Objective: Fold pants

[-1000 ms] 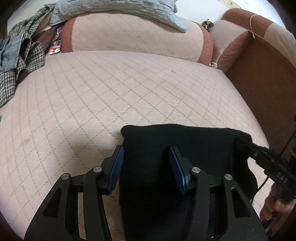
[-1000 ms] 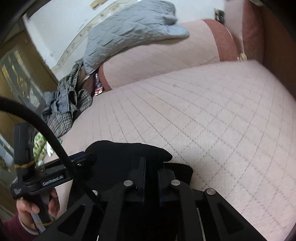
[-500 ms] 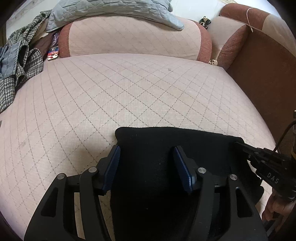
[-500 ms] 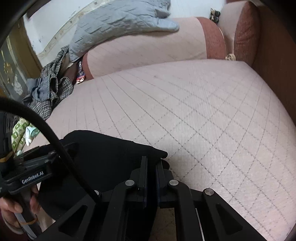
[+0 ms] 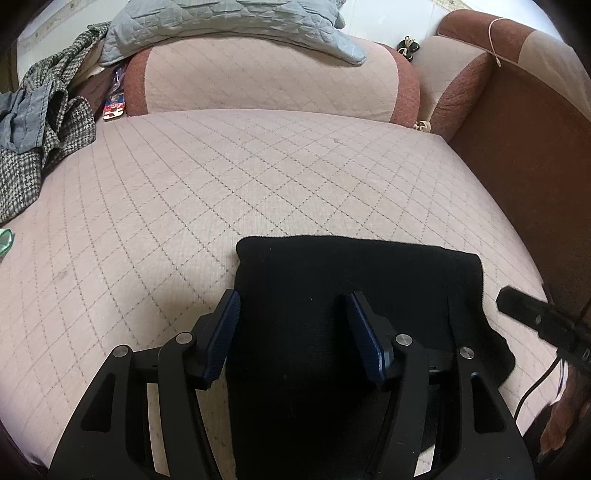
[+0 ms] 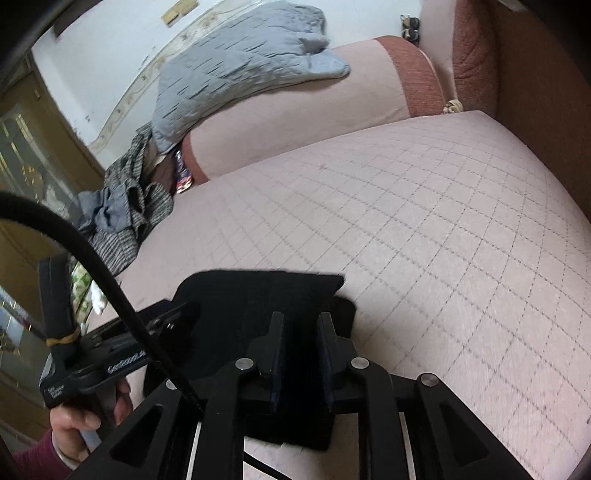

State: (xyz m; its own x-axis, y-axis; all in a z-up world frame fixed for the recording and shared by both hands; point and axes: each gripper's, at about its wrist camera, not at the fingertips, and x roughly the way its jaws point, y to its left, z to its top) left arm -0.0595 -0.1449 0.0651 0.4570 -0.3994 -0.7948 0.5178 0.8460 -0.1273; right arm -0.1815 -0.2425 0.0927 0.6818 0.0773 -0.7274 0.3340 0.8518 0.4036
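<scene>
Folded black pants [image 5: 351, 295] lie on the sofa [image 5: 258, 177]; the right gripper [image 6: 301, 332] has just parted narrowly, releasing them; the left gripper [image 5: 291, 325] gapes wide.

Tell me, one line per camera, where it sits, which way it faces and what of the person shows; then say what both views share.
Left wrist: sits on the left tongs, looking down over their open blue pads onto the folded black pants; the right tongs and fingers show at the right edge.
Right wrist: sits on the right tongs, jaws just opening above the pants; the left tongs, hand and sleeve show at left.
Shared: pants, quilted pink sofa seat, grey blanket.
</scene>
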